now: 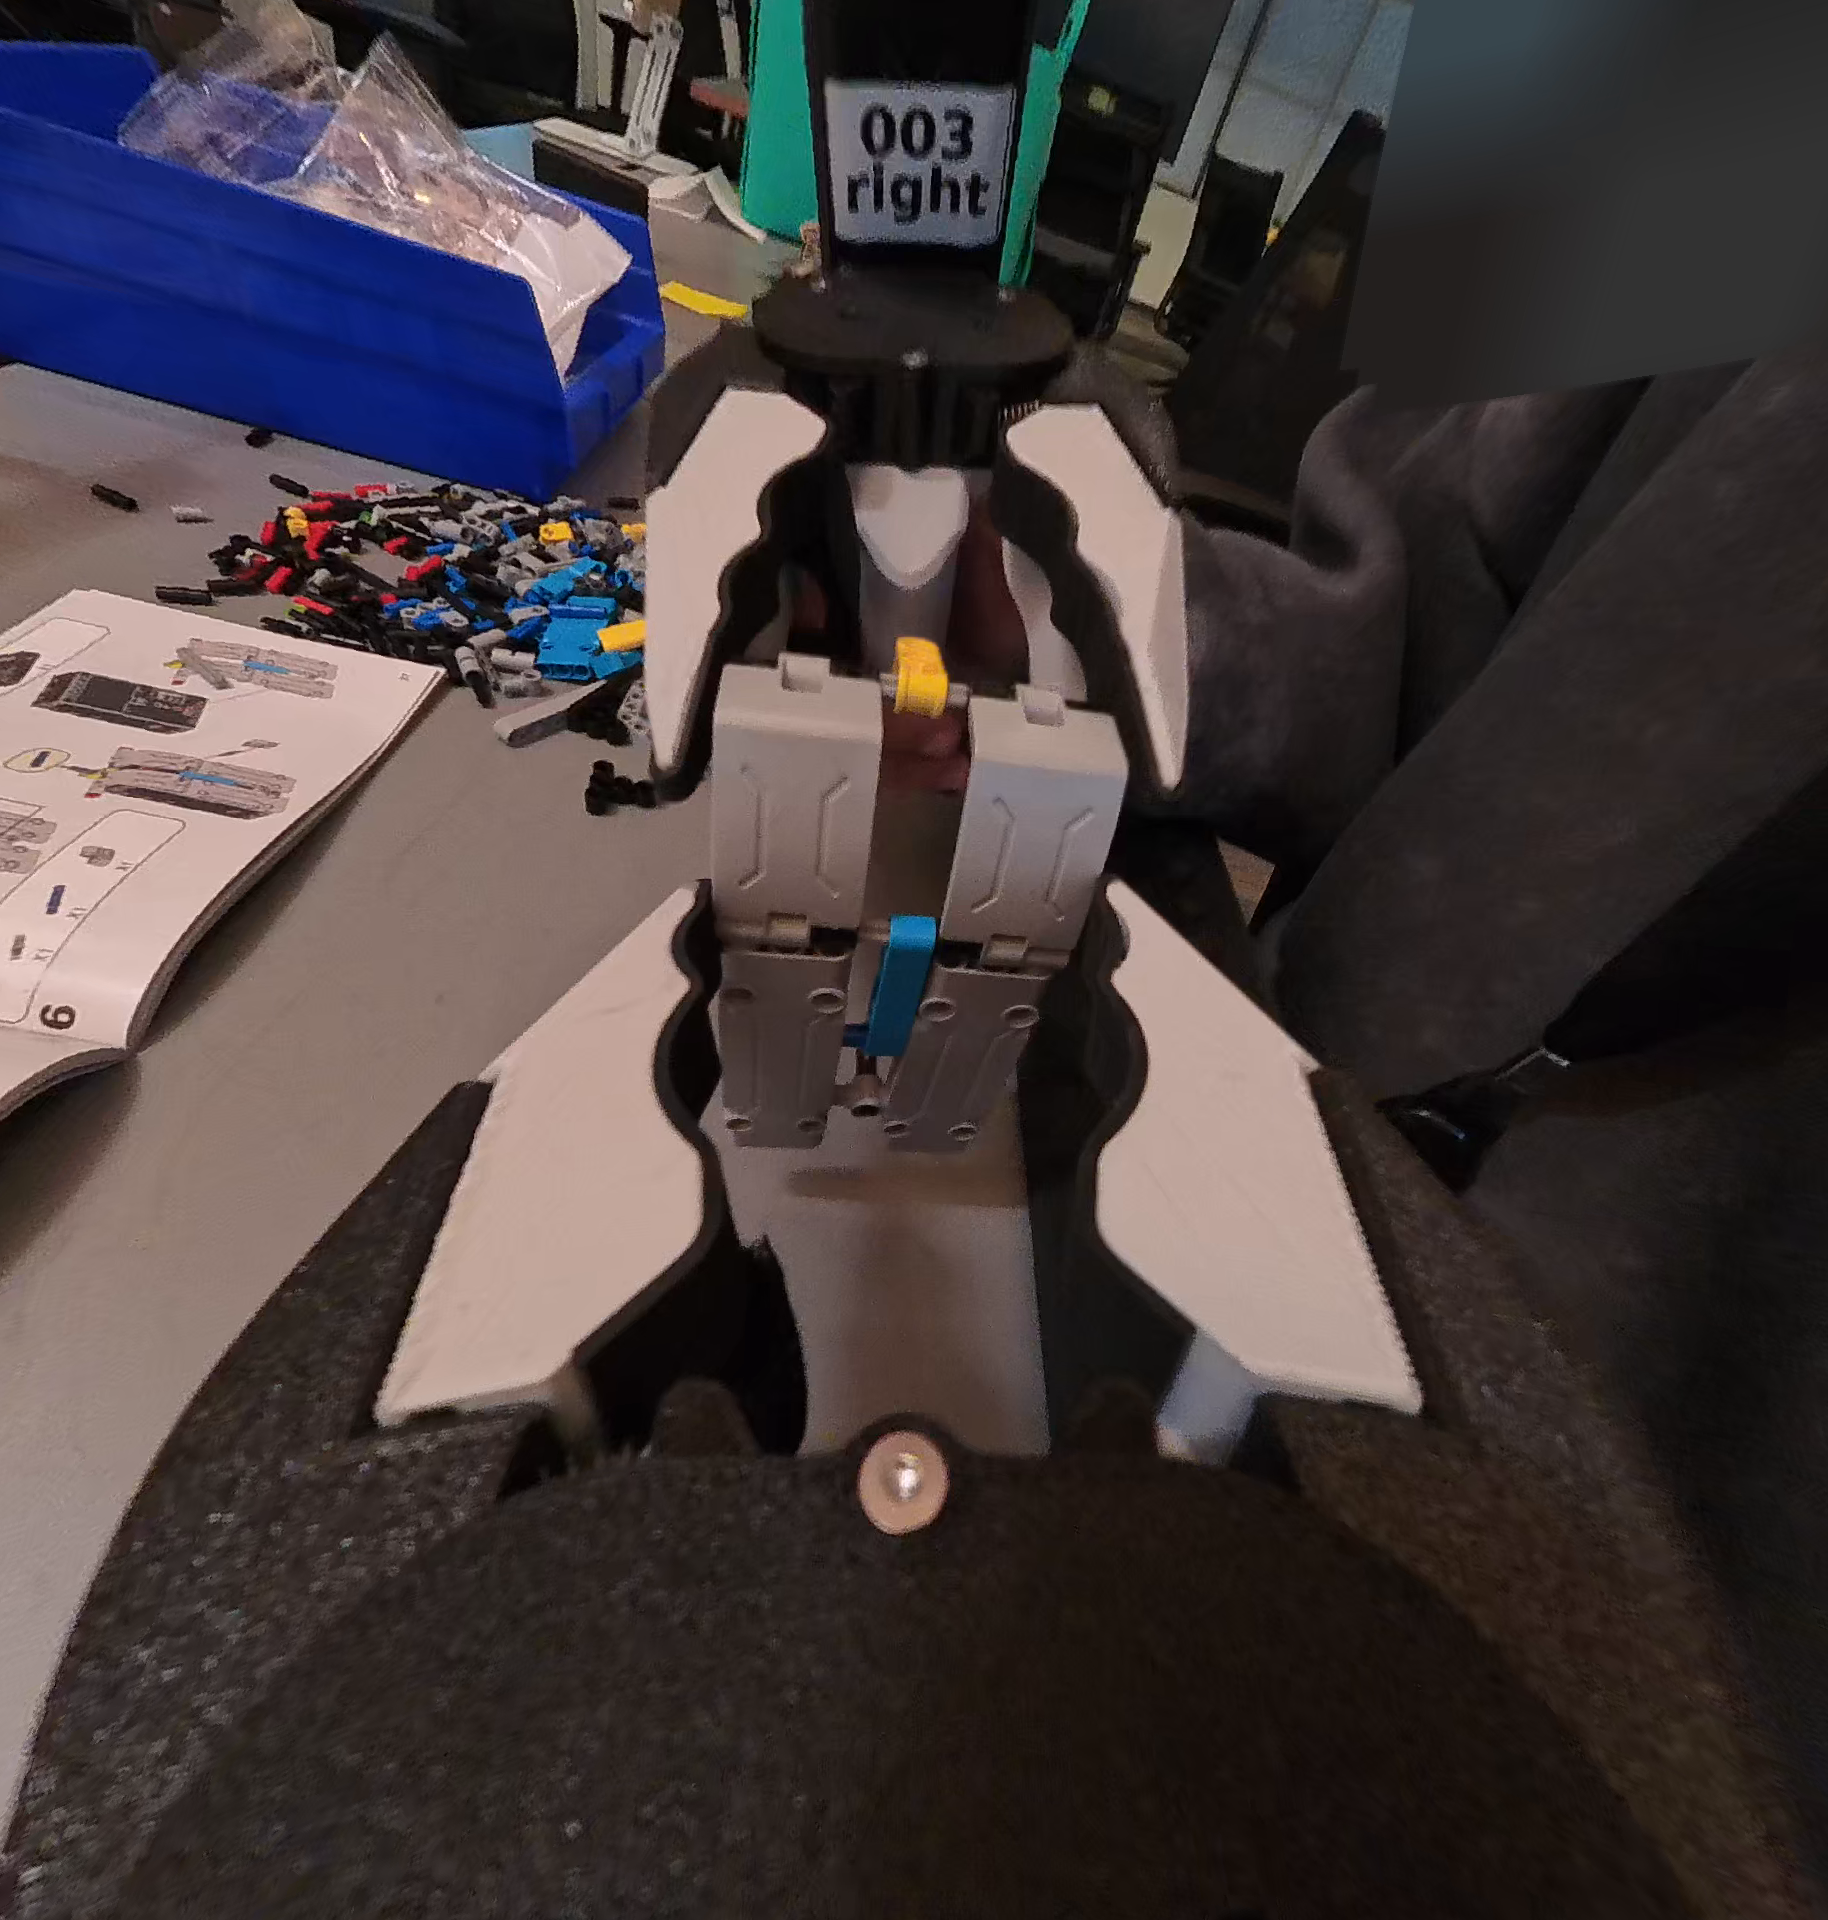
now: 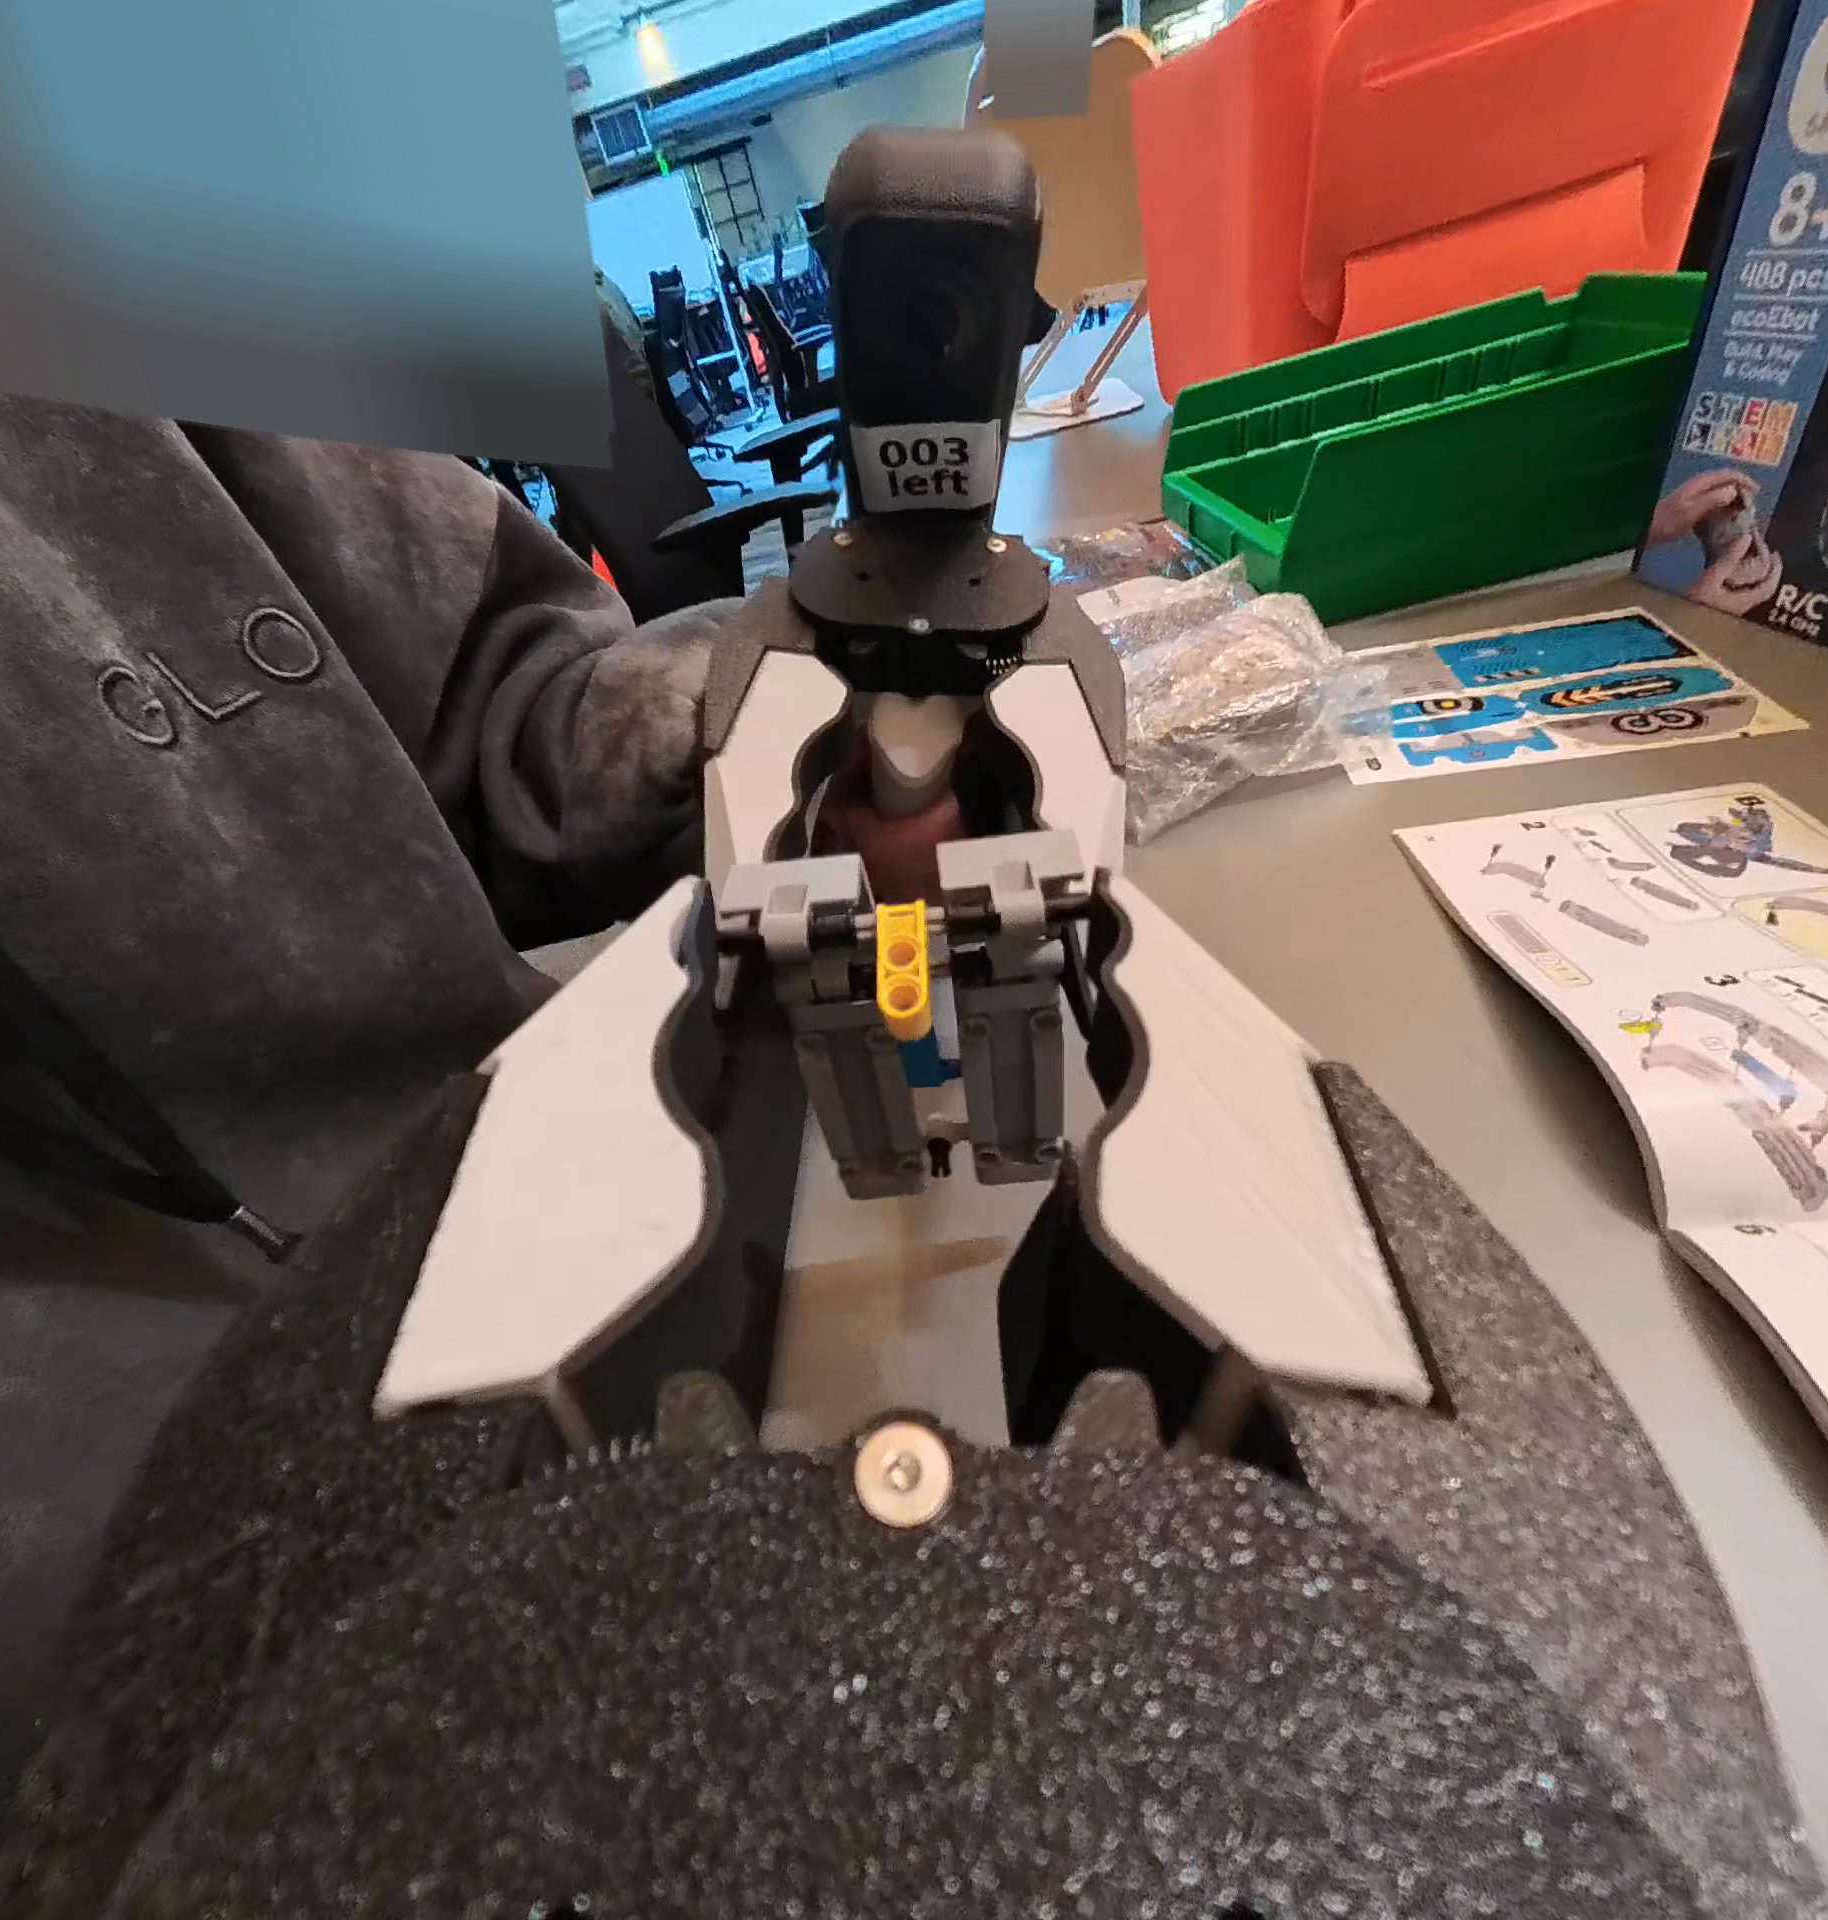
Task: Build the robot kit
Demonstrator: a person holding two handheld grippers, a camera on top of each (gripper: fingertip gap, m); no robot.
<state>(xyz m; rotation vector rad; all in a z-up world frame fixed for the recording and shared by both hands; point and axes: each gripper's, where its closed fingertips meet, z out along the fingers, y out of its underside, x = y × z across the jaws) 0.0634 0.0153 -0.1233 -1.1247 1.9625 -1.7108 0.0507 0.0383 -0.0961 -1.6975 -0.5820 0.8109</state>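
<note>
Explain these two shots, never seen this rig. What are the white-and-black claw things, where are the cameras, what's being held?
The claws are two hand-held grippers, each with two fingers; a person works them, there is no robot arm. Each picture comes from a camera on one gripper, looking forward along its fingers.

In the left wrist view, the left gripper fills the foreground and the right gripper faces it. The right wrist view is the reverse, with the right gripper near.

Between them is a grey brick assembly with a blue piece and a yellow piece. Both grippers appear closed on it, one from each end.

On the grey table: loose small bricks, an open instruction booklet, a blue bin holding plastic bags, a green bin, a sticker sheet and a kit box.
</note>
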